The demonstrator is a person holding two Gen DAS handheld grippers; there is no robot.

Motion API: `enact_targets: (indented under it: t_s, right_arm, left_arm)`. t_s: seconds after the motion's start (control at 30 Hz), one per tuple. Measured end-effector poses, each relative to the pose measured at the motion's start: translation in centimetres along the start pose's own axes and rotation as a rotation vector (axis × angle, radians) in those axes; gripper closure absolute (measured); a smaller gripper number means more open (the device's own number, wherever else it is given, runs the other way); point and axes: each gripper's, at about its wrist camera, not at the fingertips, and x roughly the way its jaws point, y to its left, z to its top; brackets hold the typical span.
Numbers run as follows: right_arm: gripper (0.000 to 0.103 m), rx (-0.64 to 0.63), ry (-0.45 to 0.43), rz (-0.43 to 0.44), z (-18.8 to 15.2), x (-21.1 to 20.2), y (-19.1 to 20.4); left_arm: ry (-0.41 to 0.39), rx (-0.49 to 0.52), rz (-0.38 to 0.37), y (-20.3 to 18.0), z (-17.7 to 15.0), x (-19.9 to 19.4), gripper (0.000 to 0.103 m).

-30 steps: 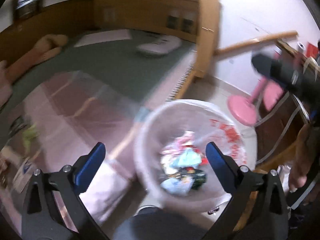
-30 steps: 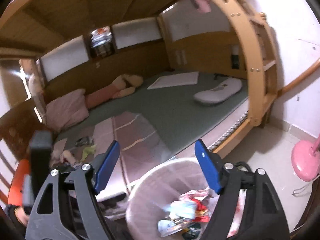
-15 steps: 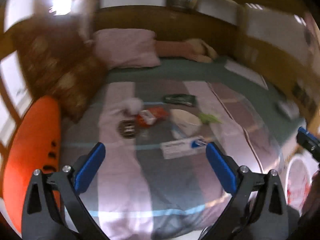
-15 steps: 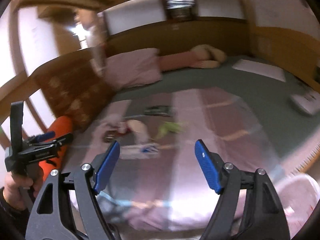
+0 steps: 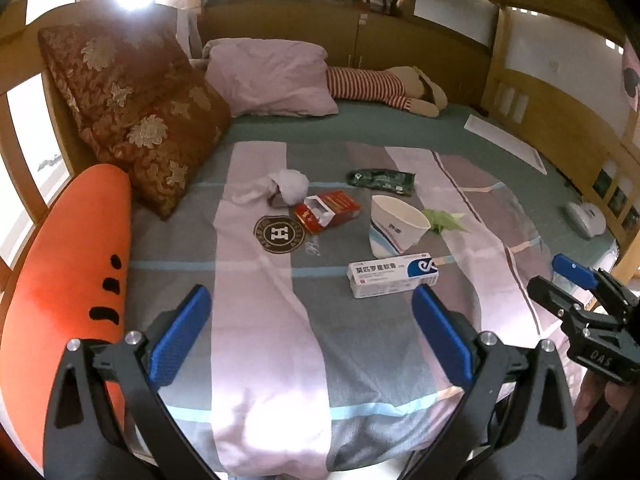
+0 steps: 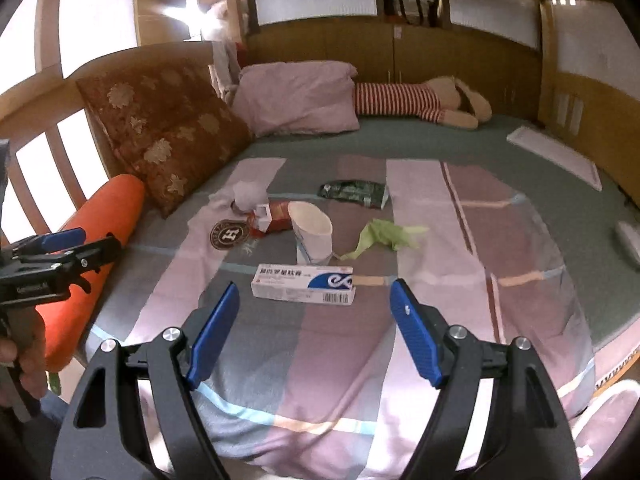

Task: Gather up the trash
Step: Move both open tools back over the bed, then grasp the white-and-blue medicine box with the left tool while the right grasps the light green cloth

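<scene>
in your left wrist view, your left gripper [image 5: 308, 336] fills the bottom of the frame, its black arms ending in ribbed blue pads spread wide, holding and touching nothing. beyond it a soft striped blanket [image 5: 264, 360] in pink, grey and pale blue lies rumpled over the bed. the trash sits in a loose cluster at the centre of the frame: a long white and blue cardboard medicine box [image 5: 393, 275] lying flat nearest the pads, a tipped white paper cup [image 5: 394, 224] just above it, a crumpled green wrapper [image 5: 446, 220] beside the cup's rim, a torn red carton [image 5: 327, 212] to the left, a wad of white tissue [image 5: 292, 186] above that, and a flat dark green foil packet [image 5: 380, 180] furthest back. a plump orange carrot-shaped cushion [image 5: 72, 264] runs down the left edge. your right gripper [image 5: 576, 292] shows at the right edge; from here you cannot tell its opening.

in your right wrist view, your right gripper [image 6: 316, 334] sits at the bottom with its blue pads parted wide and empty, well short of the medicine box [image 6: 303, 279], which lies just above and between them. the paper cup [image 6: 313, 232] stands tilted behind the box, the green wrapper [image 6: 384, 236] to its right, the red carton [image 6: 276, 216] to its left, the foil packet [image 6: 354, 193] further up. the left gripper [image 6: 60, 254] pokes in at the left edge.
</scene>
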Motion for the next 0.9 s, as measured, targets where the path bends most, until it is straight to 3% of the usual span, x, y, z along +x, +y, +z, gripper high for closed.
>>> enact_targets:
  t_s: [0.67, 0.8, 0.9]
  right_arm:
    - [0.027, 0.000, 0.011, -0.016, 0.0, 0.4, -0.1]
    - [0.027, 0.014, 0.027, -0.076, 1.2, 1.6, -2.2]
    - [0.027, 0.091, 0.068, -0.062, 2.4, 3.6, -4.8]
  left_arm:
    - [0.033, 0.017, -0.002, -0.6, -0.6, 0.7, 0.003]
    - [0.045, 0.019, 0.003, -0.8, -0.7, 1.1, 0.003]
    - [0.083, 0.041, -0.023, -1.7, -0.6, 2.5, 0.003]
